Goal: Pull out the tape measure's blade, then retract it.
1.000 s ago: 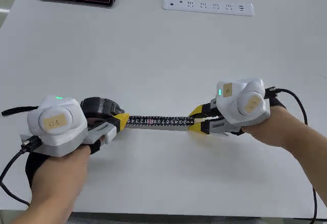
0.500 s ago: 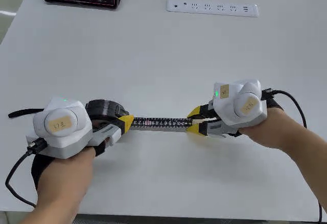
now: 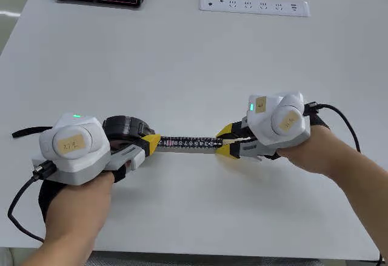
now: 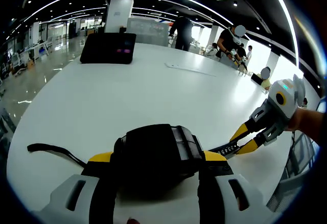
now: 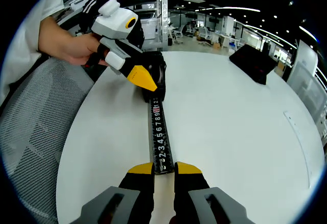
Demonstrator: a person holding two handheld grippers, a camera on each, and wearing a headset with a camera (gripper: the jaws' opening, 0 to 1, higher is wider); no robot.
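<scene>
White table (image 3: 182, 54): left hand-held gripper (image 4: 158, 157) clenched on tape measure case (image 3: 124, 126), right hand-held gripper (image 3: 225, 140) pinching extended blade (image 3: 188, 143)

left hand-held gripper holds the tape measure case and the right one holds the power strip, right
Not the power strip: the right hand-held gripper is shut on the end of the blade, as the right gripper view shows. The left hand-held gripper does hold the tape measure case.
</scene>
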